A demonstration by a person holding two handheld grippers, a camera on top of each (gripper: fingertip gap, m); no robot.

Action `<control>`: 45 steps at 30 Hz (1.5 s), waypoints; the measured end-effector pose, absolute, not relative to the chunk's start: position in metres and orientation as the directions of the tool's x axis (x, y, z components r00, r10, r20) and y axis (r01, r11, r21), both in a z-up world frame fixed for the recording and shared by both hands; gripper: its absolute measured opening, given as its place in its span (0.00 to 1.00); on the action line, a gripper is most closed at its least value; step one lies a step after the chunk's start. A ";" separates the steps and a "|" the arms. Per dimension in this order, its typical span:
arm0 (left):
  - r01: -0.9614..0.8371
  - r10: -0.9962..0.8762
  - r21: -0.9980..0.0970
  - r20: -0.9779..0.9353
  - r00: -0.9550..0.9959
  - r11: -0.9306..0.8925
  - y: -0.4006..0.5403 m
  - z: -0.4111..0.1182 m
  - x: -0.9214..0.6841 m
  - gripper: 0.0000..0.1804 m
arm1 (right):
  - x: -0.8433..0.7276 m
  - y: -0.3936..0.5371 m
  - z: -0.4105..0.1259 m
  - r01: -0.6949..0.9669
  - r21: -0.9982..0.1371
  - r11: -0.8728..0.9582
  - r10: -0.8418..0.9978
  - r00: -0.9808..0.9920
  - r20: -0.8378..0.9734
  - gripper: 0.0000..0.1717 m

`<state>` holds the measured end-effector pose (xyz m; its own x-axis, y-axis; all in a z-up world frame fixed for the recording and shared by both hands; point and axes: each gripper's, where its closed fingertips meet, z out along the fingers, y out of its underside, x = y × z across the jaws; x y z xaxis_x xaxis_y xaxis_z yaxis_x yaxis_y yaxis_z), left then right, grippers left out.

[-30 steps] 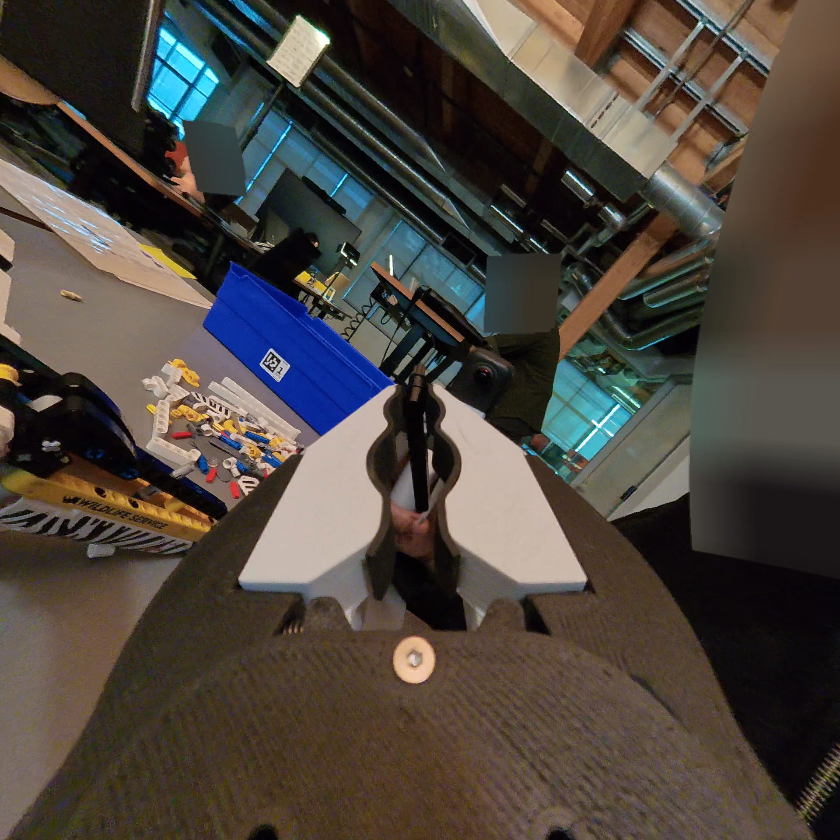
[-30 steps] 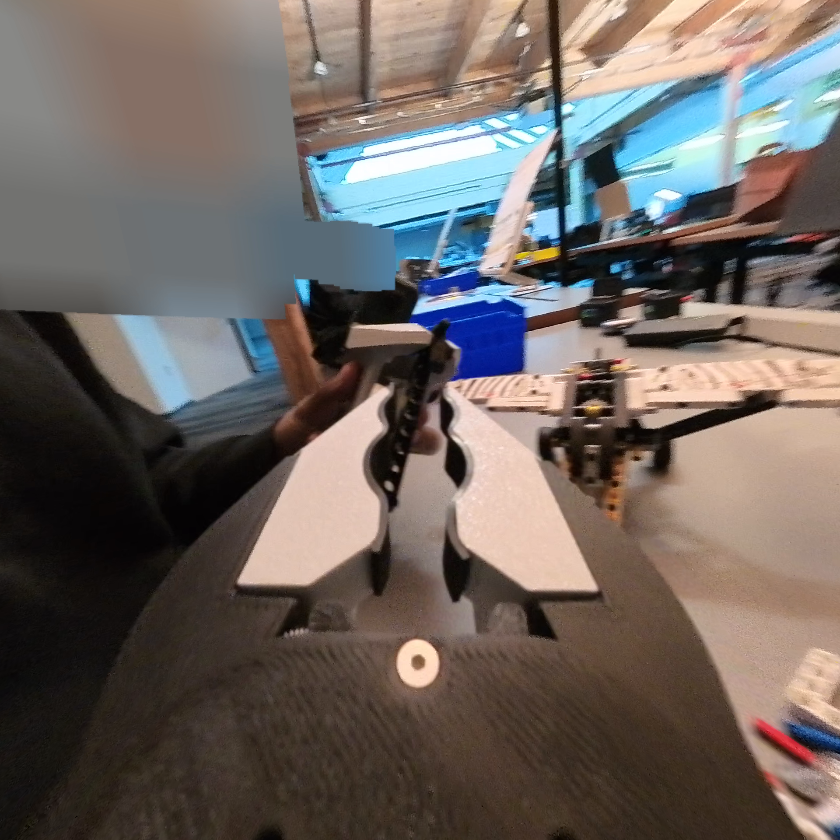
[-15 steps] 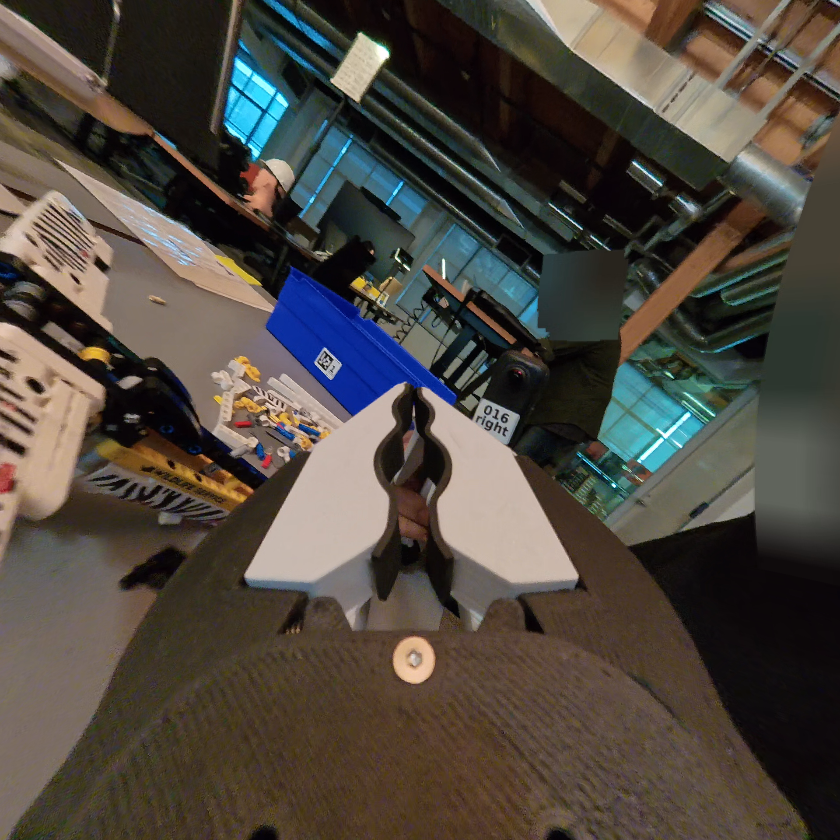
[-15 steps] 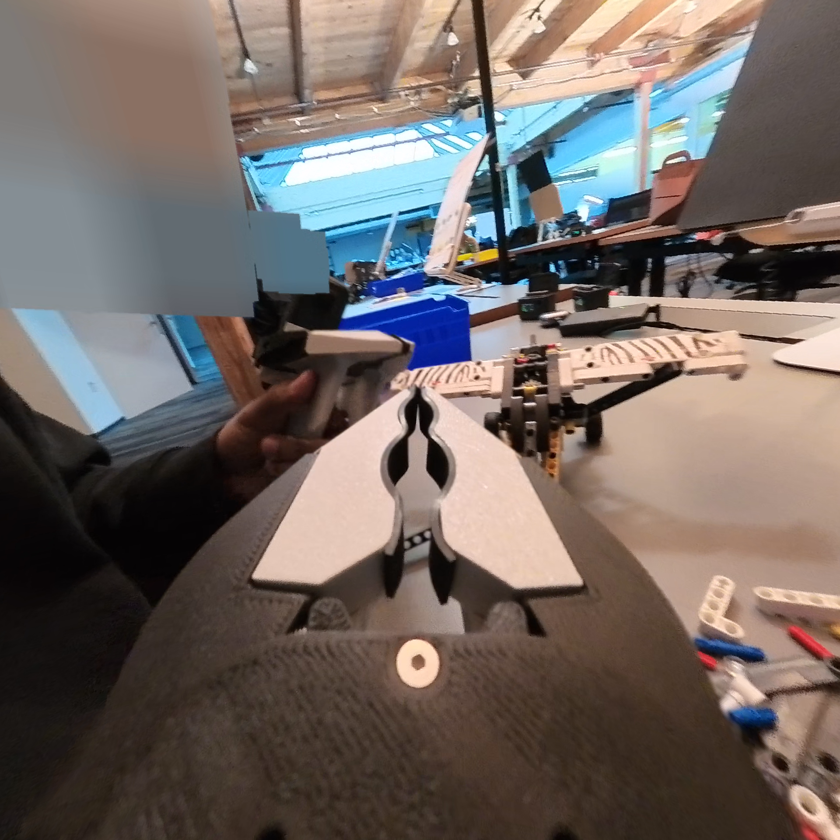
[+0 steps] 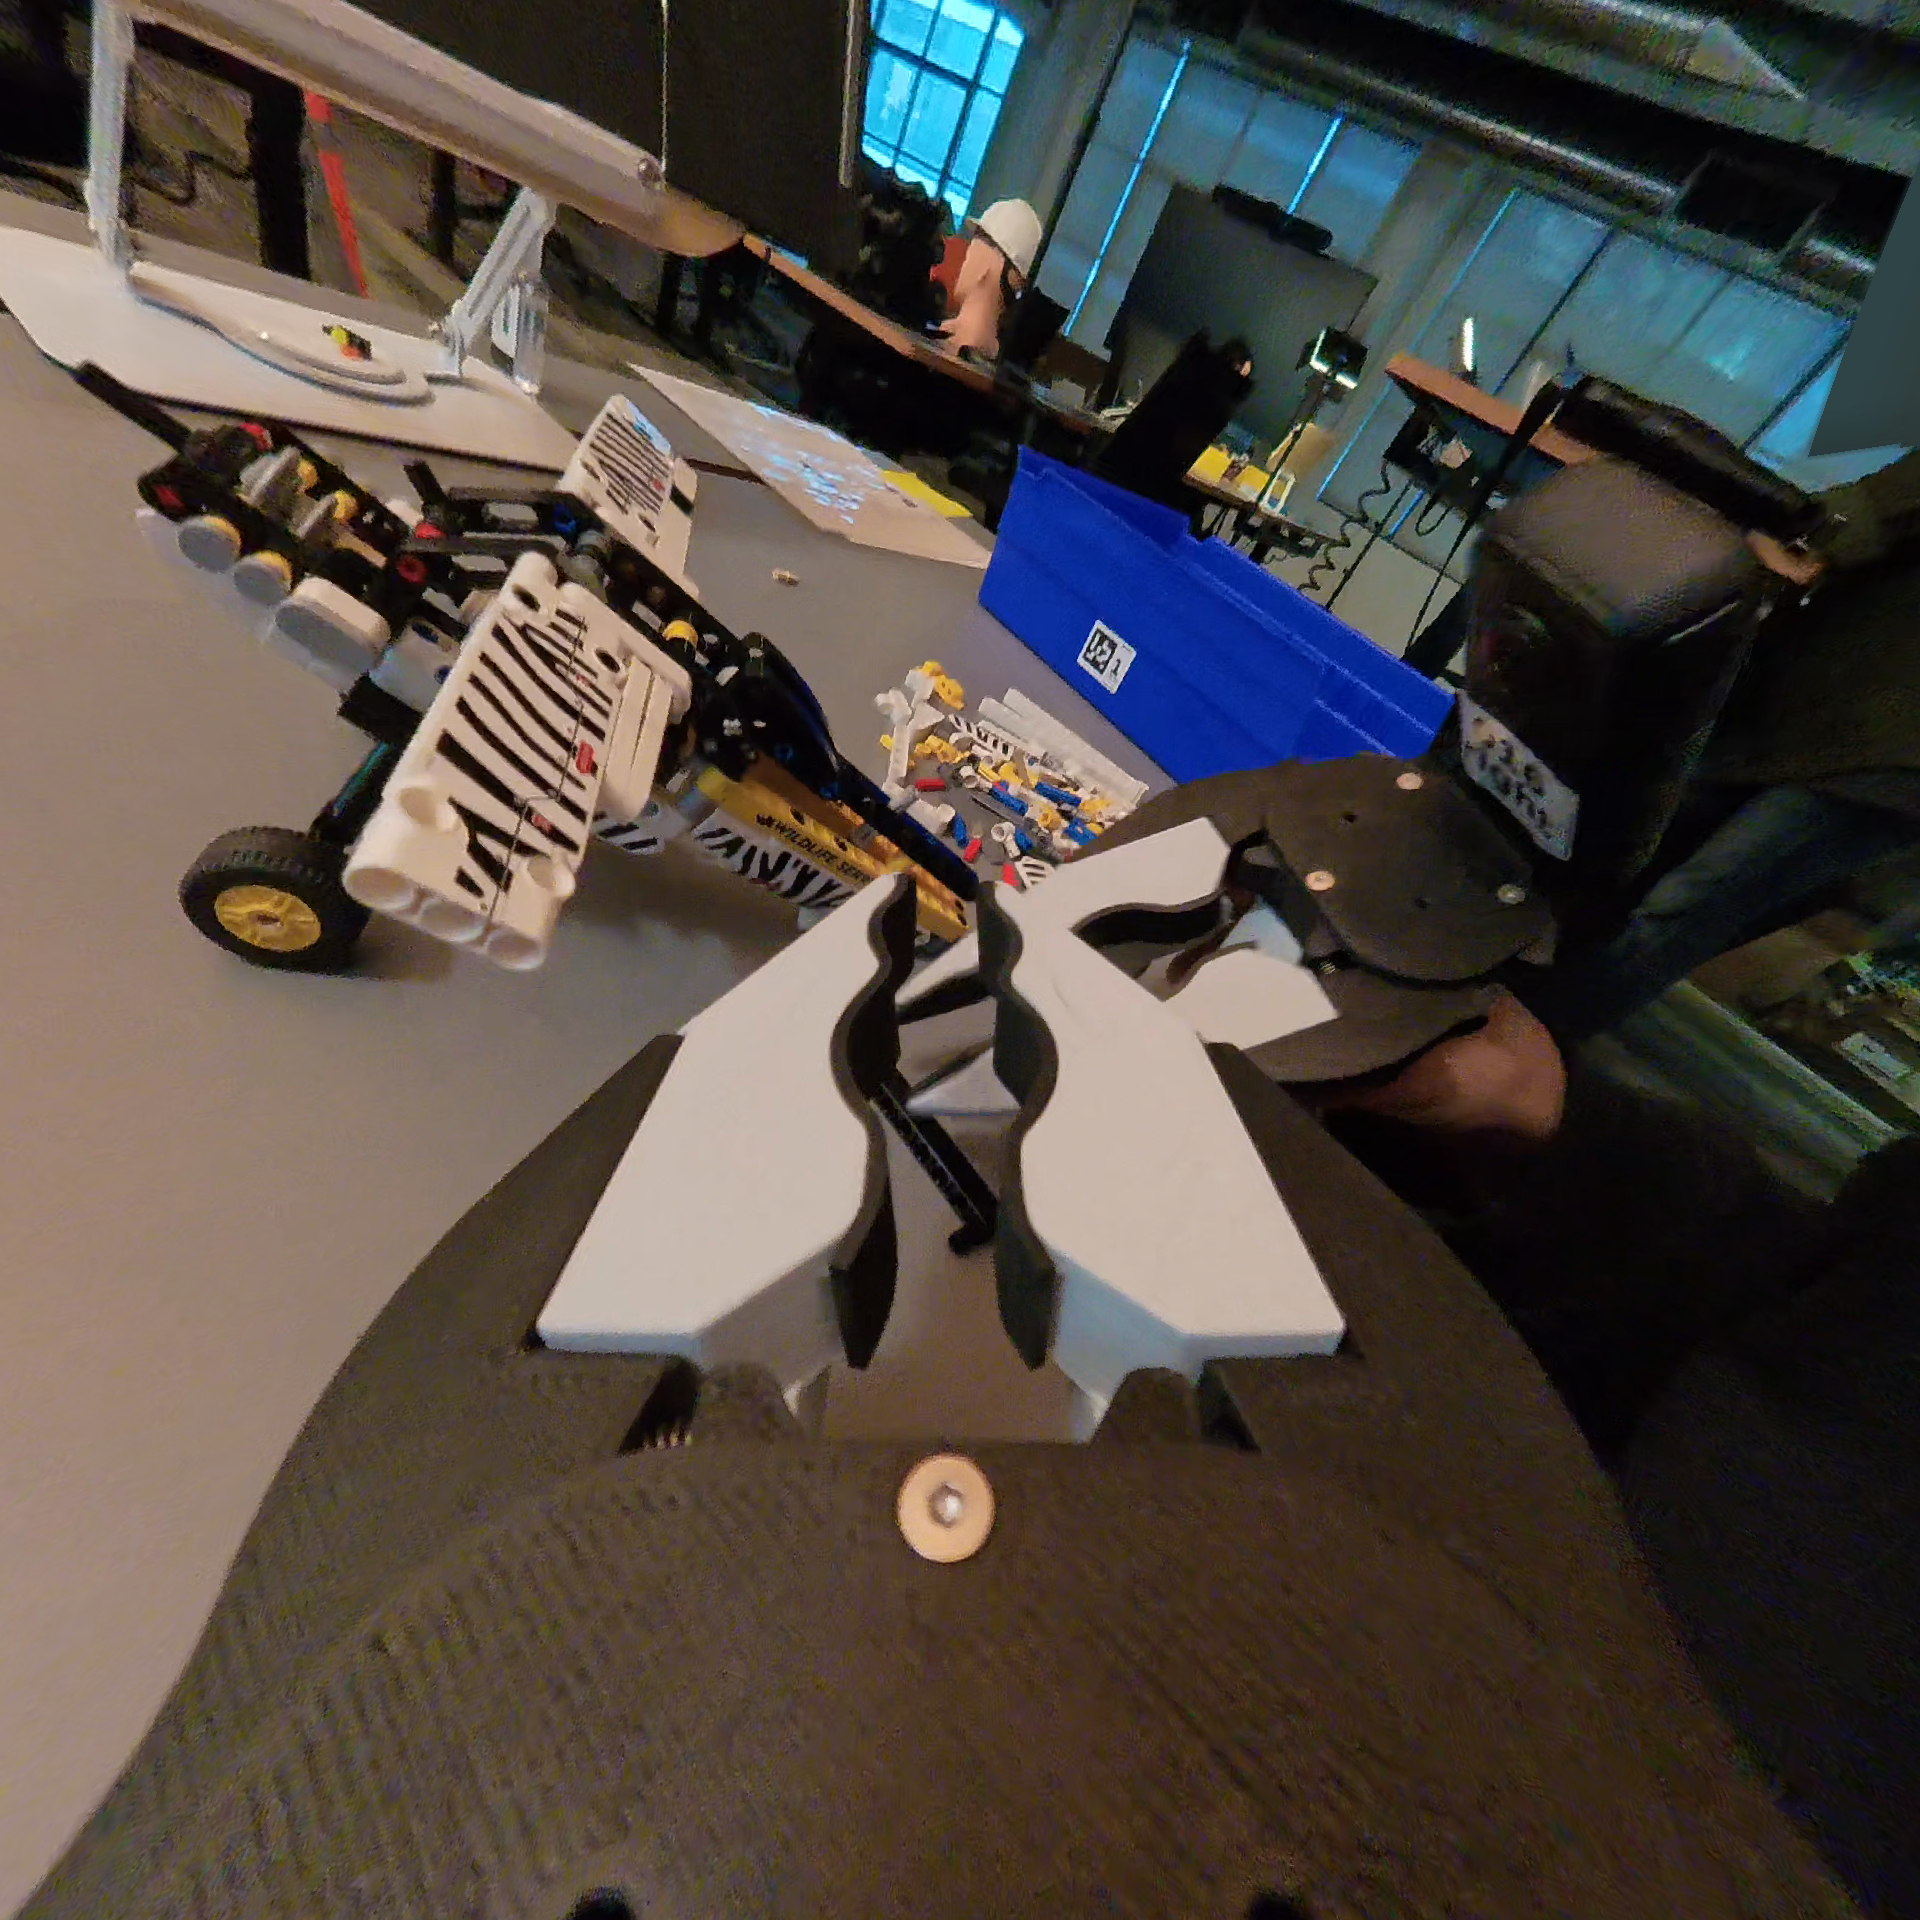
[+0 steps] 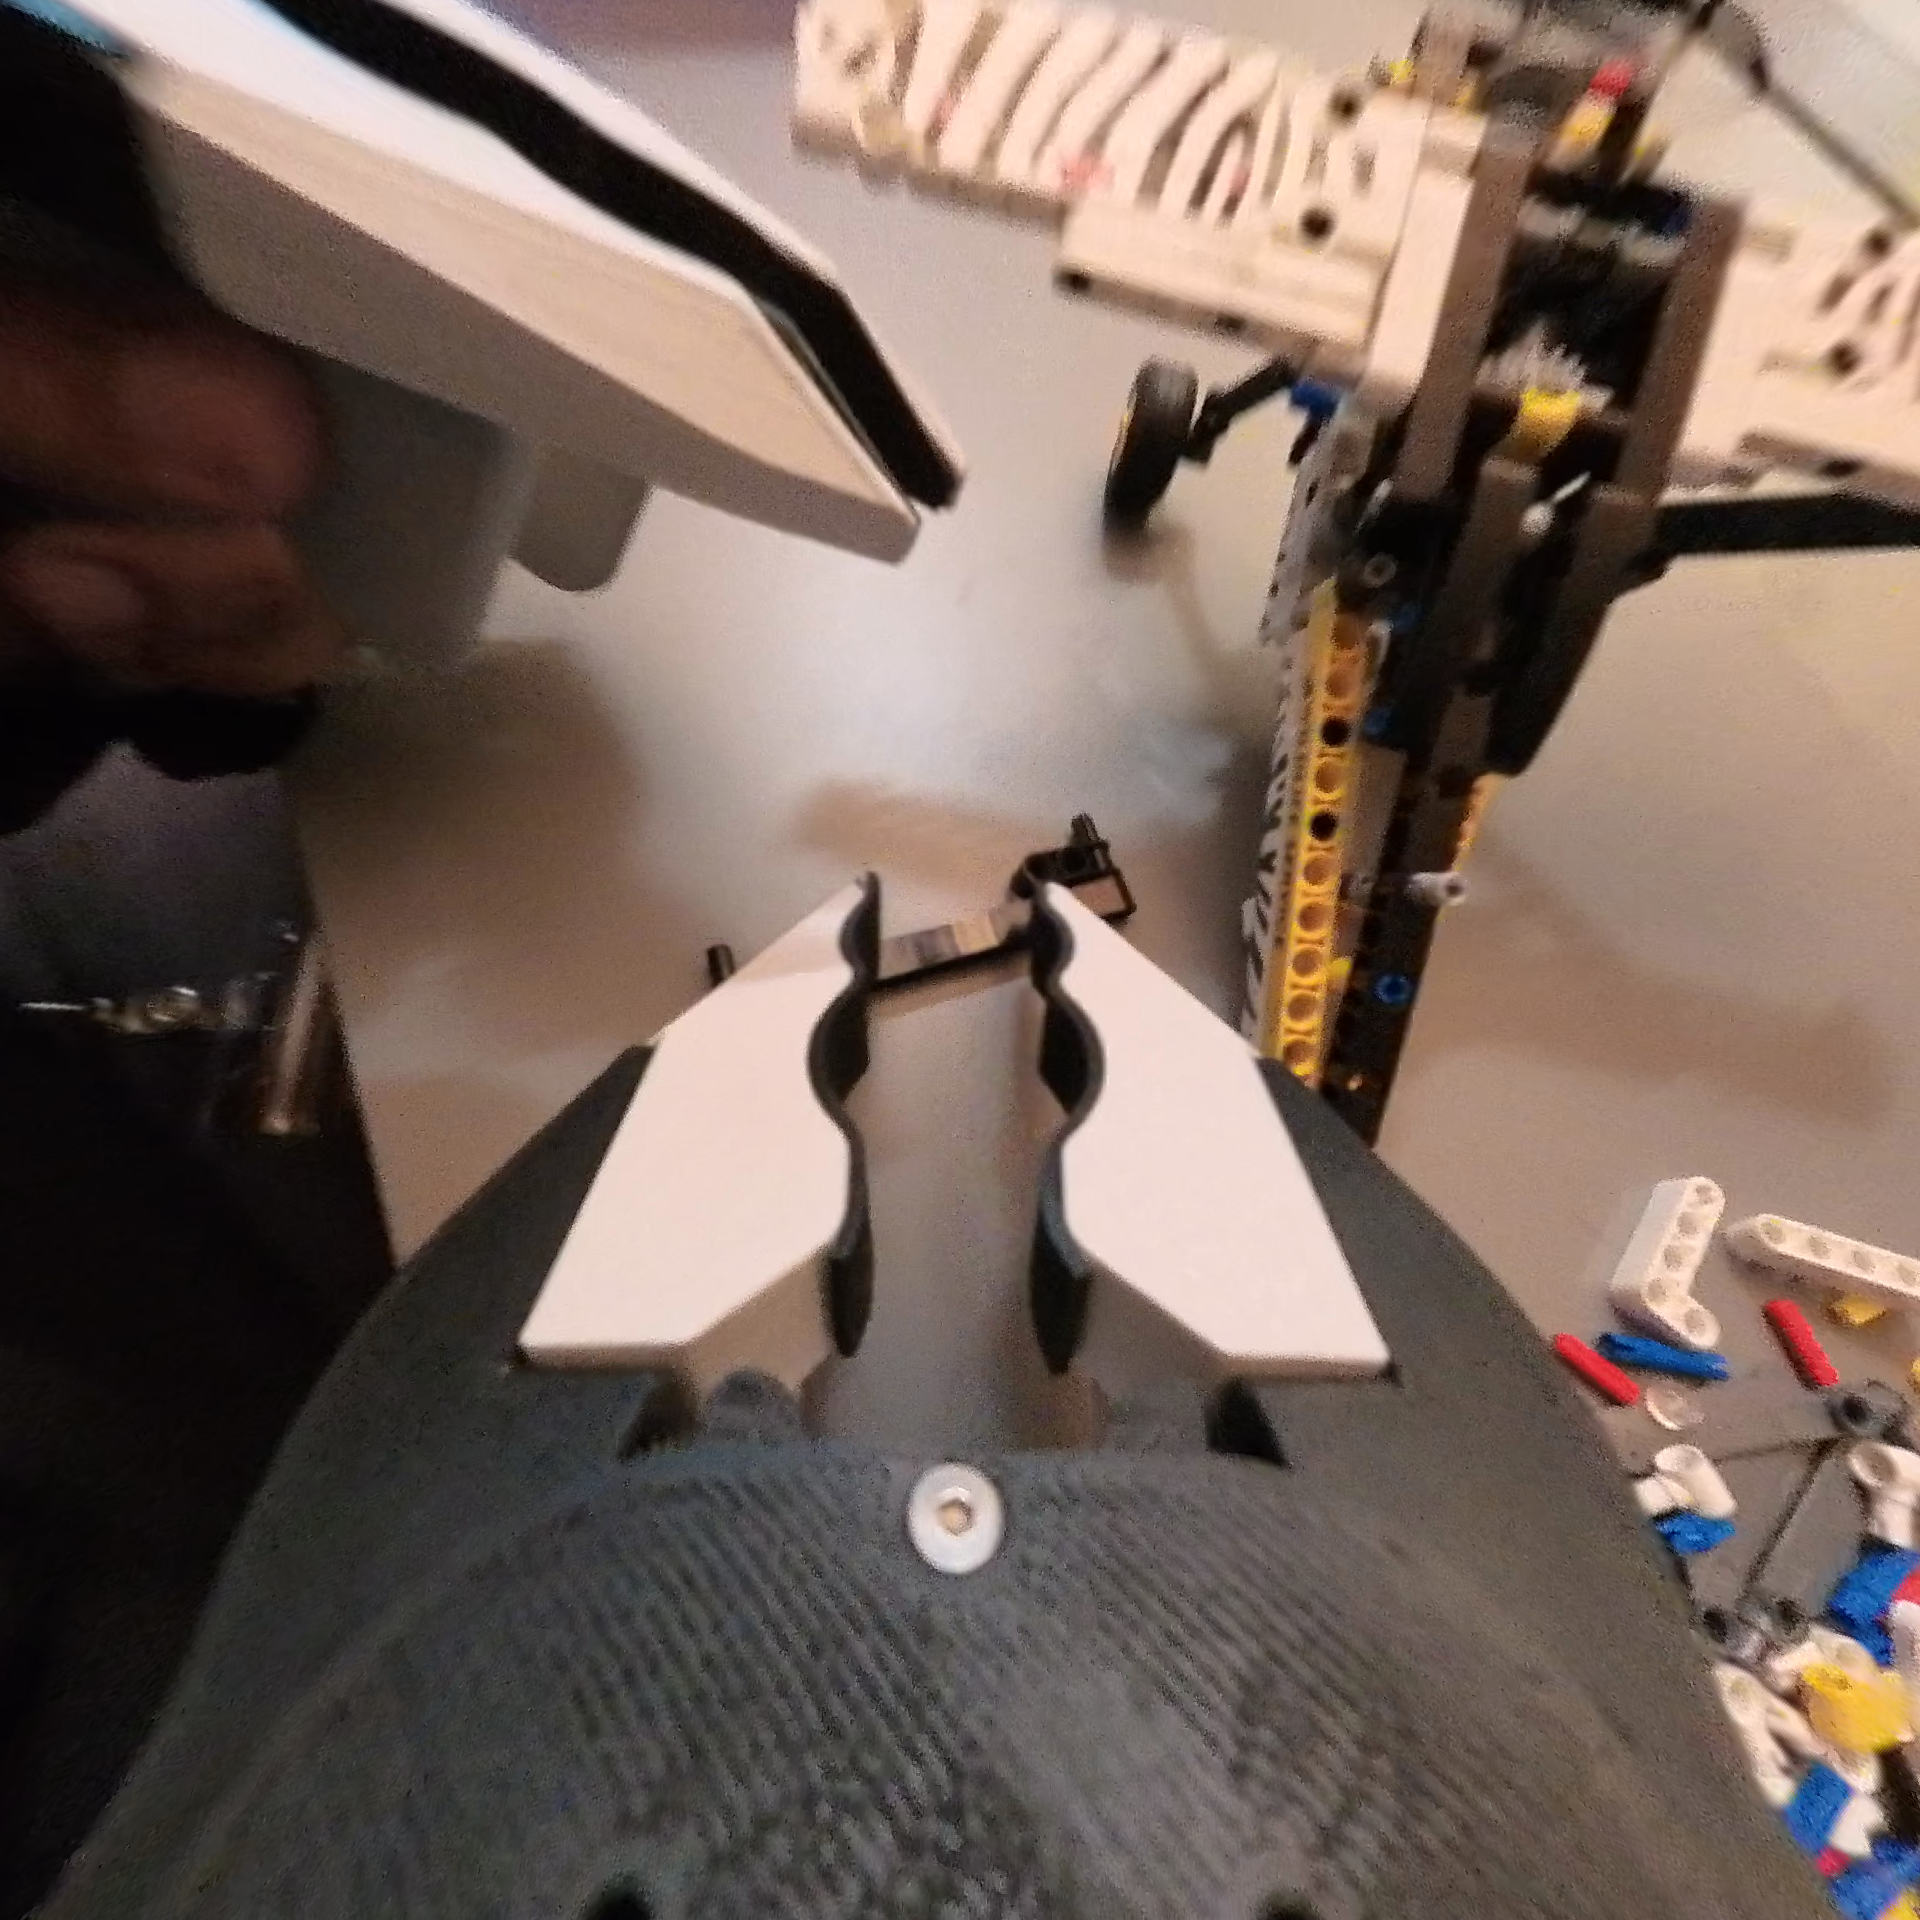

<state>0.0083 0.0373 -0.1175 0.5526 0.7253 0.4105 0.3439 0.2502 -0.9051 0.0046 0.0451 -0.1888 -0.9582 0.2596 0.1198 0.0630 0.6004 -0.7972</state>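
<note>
My right gripper point(image 6: 954, 899) is open, low over the grey table point(image 6: 727, 727). A thin black beam point(image 6: 940, 961) lies crosswise under its fingertips and sticks out past both sides; the pads do not press on it. My left gripper point(image 5: 945, 899) is open, with a narrow gap between the pads. The black beam point(image 5: 935, 1158) shows through that gap, and no pad presses on it. The right gripper's body point(image 5: 1392, 883) is just right of my left gripper. The left gripper's fingers point(image 6: 623, 312) hang above and left of the right one, bare at the tip.
A zebra-striped model with wheels point(image 5: 499, 748) stands on the table left of the grippers; its yellow beam point(image 6: 1320, 831) is just right of the right gripper. Loose small pieces point(image 5: 997, 769) point(image 6: 1766, 1351) lie nearby. A blue bin point(image 5: 1195, 634) stands behind them. Across from one pair of fingers to the other is roughly 7 centimeters.
A second ago the left gripper held the black beam upright. Half a second ago both grippers were shut. Now both are open, both views have swung down to the table, and the beam lies under the right fingertips.
</note>
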 end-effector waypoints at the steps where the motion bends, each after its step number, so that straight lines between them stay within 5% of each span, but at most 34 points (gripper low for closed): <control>1: 0.346 0.722 -0.903 0.417 0.553 0.256 0.037 -0.118 0.009 0.04 | 0.002 0.045 -0.197 0.076 -0.765 0.639 0.273 -0.953 0.134 0.21; 13: 0.301 0.704 -0.893 0.450 0.549 0.335 0.024 -0.112 0.015 0.02 | -0.014 0.060 -0.196 0.115 -0.765 0.633 0.381 -0.907 0.180 0.23; 19: 0.307 0.669 -0.875 0.484 0.564 0.374 0.022 -0.110 0.016 0.03 | -0.002 0.051 -0.202 0.147 -0.748 0.647 0.337 -0.935 0.107 0.05; 23: 0.275 0.653 -0.867 0.495 0.573 0.416 0.016 -0.105 0.021 0.05 | -0.004 0.050 -0.197 0.112 -0.767 0.631 0.328 -0.935 0.133 0.04; 29: 0.185 0.536 -0.790 0.547 0.642 0.585 -0.003 -0.082 0.029 0.15 | 0.028 0.036 -0.116 0.204 -0.962 0.178 0.155 -0.972 -0.178 0.03; 31: 0.199 0.383 -0.730 0.546 0.745 0.654 0.003 -0.065 0.044 0.07 | 0.044 0.037 -0.091 0.374 -0.927 0.038 -0.026 -0.927 -0.375 0.03; 35: 0.327 0.082 -0.583 0.566 0.821 0.743 0.009 -0.046 0.062 0.10 | 0.062 0.046 -0.056 0.687 -0.723 -0.069 -0.391 -0.686 -0.614 0.03; 41: 0.354 0.070 -0.626 0.549 0.833 0.695 0.027 -0.046 0.068 0.15 | 0.084 0.035 -0.054 0.823 -0.564 0.062 -0.570 -0.435 -0.697 0.03; 45: 0.345 -0.009 -0.580 0.503 0.864 0.738 0.020 -0.035 0.079 0.00 | 0.086 0.029 -0.054 0.884 -0.452 0.120 -0.627 -0.285 -0.725 0.03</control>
<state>0.0791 0.0196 -0.0354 0.8645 -0.0090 0.5026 0.3451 0.7377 -0.5803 0.0865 0.0295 -0.0540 -0.2854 -0.6272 -0.7247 0.8842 0.1195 -0.4516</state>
